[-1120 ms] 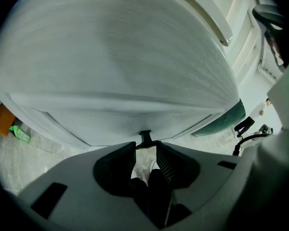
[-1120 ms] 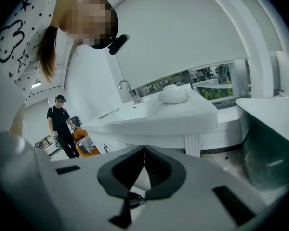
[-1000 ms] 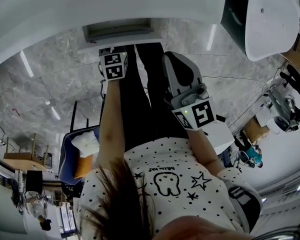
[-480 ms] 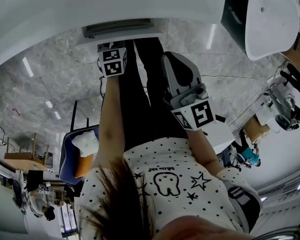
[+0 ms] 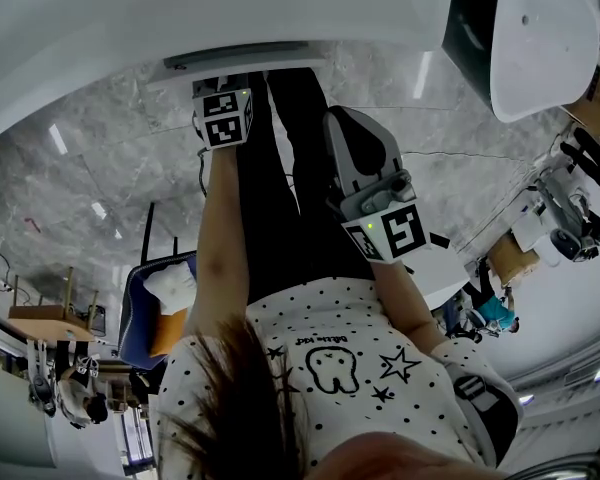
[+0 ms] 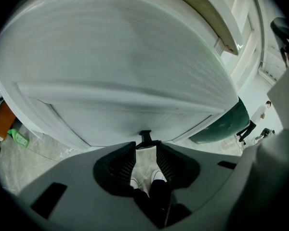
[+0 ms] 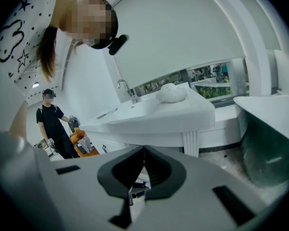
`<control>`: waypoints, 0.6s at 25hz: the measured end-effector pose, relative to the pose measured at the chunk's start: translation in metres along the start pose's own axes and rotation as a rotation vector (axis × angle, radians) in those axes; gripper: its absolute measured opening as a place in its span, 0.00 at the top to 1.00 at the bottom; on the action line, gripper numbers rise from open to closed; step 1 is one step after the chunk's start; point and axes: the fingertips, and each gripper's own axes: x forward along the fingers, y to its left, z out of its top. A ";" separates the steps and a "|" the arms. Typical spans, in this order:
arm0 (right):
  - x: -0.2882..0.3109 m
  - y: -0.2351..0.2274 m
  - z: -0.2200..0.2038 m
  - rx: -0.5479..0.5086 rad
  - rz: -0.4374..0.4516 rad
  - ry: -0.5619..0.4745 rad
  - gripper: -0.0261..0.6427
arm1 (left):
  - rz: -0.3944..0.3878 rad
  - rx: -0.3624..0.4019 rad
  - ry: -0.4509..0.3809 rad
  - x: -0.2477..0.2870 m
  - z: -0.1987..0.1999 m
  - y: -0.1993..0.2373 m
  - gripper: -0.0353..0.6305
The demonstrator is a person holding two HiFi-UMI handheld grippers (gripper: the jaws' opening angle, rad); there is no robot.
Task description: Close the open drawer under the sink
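**White drawer under the sink, open only a crack**

The drawer [image 5: 290, 66] lies at the far edge of the head view, below the white sink top [image 5: 230, 8]. Its front is a wide, plain white panel with a faint grain. A thin dark slit along its top edge shows it stands slightly out. A small dark handle [image 6: 145, 137] juts from the front.

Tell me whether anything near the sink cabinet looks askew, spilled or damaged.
Only the drawer: it stands slightly out from the cabinet, with a dark slit showing along its top edge. The left gripper is at its front, jaws apart. No spill or damage shows.
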 end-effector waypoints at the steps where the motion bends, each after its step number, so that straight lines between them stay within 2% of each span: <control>1: 0.000 0.000 -0.001 0.000 -0.001 0.000 0.94 | 0.001 -0.001 -0.001 0.001 0.002 0.001 0.74; 15: 0.001 -0.005 0.002 0.010 -0.006 0.003 0.94 | 0.011 -0.002 -0.013 0.003 0.014 0.004 0.74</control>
